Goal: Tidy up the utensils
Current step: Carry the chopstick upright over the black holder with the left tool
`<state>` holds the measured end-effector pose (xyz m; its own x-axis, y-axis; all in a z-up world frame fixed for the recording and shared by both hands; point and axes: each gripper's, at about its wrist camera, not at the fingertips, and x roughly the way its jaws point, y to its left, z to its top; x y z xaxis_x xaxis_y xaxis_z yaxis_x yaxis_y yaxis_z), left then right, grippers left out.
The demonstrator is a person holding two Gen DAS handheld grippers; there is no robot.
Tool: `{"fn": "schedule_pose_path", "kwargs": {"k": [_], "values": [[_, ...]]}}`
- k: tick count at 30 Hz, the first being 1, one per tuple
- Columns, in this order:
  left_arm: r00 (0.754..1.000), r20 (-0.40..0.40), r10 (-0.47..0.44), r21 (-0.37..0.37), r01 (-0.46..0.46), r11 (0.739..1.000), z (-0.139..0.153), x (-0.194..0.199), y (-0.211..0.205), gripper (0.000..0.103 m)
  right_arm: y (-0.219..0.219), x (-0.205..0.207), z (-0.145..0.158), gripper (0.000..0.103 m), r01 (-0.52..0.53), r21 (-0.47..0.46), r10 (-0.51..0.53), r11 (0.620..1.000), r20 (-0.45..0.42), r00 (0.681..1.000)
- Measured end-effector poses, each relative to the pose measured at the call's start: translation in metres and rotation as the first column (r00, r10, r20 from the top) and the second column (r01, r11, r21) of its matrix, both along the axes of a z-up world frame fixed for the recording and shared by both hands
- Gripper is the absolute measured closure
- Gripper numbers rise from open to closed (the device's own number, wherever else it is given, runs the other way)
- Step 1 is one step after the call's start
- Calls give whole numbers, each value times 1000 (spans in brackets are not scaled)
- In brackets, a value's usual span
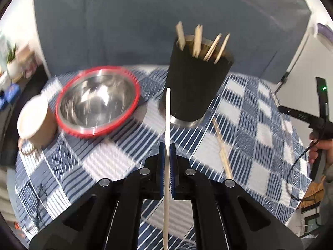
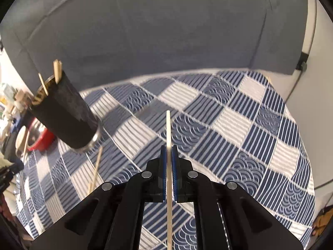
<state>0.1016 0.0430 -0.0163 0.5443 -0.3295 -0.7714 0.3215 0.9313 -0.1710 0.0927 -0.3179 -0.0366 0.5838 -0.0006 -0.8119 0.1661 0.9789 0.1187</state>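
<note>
A black utensil cup (image 1: 193, 87) with a steel base stands on the checked cloth, several wooden chopsticks (image 1: 197, 41) sticking out of its top. My left gripper (image 1: 167, 145) is shut on a pale chopstick (image 1: 168, 112) that points up toward the cup, held above the table. In the right wrist view my right gripper (image 2: 169, 149) is shut on another pale chopstick (image 2: 168, 129), lifted over the cloth, with the cup (image 2: 62, 114) off to the left. One more chopstick (image 1: 222, 148) lies loose on the cloth right of the cup's base, also seen as chopstick (image 2: 96, 168).
A steel bowl with a red rim (image 1: 97, 102) and a paper cup (image 1: 35, 120) sit left of the utensil cup. The round table carries a blue-and-white checked cloth (image 2: 229, 125). A grey sofa (image 1: 145, 20) stands behind. The right hand with its gripper handle (image 1: 318, 125) shows at the edge.
</note>
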Motion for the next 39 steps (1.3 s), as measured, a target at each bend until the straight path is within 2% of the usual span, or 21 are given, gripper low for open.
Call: {"fn": "schedule_pose_path", "kwargs": {"k": [7, 14, 18, 23, 30, 34, 39], "values": [[989, 138, -49, 20, 47, 999, 62, 19, -29, 98, 6, 14, 37, 99, -34, 18, 32, 999, 91, 995], [972, 225, -64, 16, 62, 998, 102, 39, -51, 98, 18, 32, 81, 99, -66, 12, 62, 998, 197, 978], [965, 255, -66, 5, 66, 998, 120, 49, -59, 98, 28, 44, 99, 99, -100, -11, 99, 995, 225, 969], [959, 276, -62, 4, 63, 998, 131, 59, -64, 98, 39, 55, 119, 99, -131, 8, 123, 991, 288, 950], [961, 276, -26, -34, 36, 999, 135, 75, -62, 98, 62, 69, 155, 99, -201, 19, 178, 979, 389, 904], [962, 274, 0, -108, 31, 994, 137, 86, -55, 98, 77, 81, 168, 98, -249, 21, 215, 968, 434, 875], [960, 279, 21, -135, 18, 991, 139, 97, -51, 98, 94, 96, 175, 98, -306, 35, 253, 951, 476, 842]]}}
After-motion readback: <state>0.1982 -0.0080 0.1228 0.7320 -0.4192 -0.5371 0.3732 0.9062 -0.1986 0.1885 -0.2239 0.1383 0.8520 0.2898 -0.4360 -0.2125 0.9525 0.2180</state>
